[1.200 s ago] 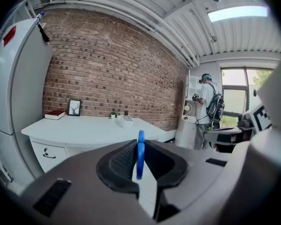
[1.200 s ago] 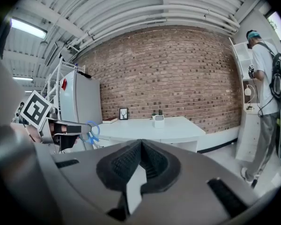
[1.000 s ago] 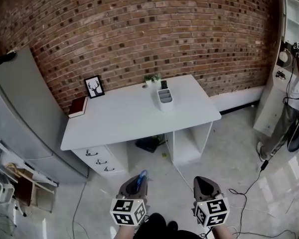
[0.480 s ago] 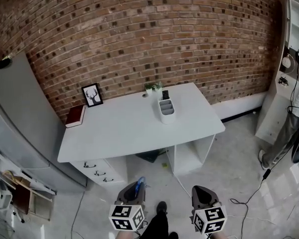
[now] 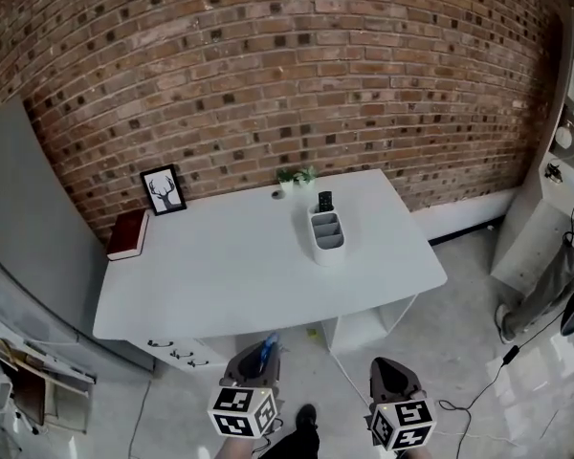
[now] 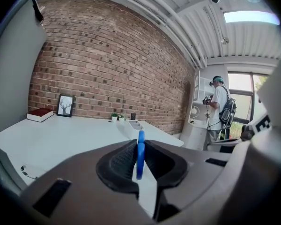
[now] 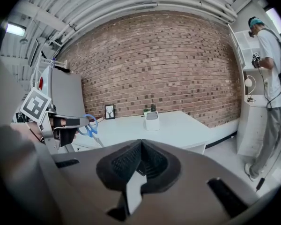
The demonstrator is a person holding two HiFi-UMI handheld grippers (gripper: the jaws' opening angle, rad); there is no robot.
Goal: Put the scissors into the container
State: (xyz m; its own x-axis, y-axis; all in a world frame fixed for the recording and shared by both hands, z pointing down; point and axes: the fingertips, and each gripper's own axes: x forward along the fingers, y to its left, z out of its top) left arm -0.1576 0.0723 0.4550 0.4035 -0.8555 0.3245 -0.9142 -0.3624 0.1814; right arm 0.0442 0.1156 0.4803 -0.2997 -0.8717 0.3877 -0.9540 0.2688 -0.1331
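Observation:
My left gripper (image 5: 259, 359) is shut on the blue-handled scissors (image 5: 265, 353), low in the head view in front of the white desk (image 5: 230, 266). The left gripper view shows the blue handle (image 6: 140, 153) pinched edge-on between the jaws. From the right gripper view the scissors (image 7: 90, 126) hang with blades pointing down from the left gripper (image 7: 70, 122). A white compartmented container (image 5: 327, 233) stands on the desk's back right; it appears again as container (image 7: 152, 121) and container (image 6: 135, 124). My right gripper (image 5: 389, 376) is shut and holds nothing.
A framed deer picture (image 5: 163, 190), a dark red book (image 5: 126, 233) and a small plant (image 5: 294, 177) sit along the desk's rear edge against the brick wall. A grey cabinet (image 5: 24, 228) stands left. A person (image 7: 271, 78) stands by white shelves at right; cables lie on the floor.
The view has moved nearer the desk, which now sits lower and larger in the head view. Both grippers keep their places at the bottom edge, the scissors still held.

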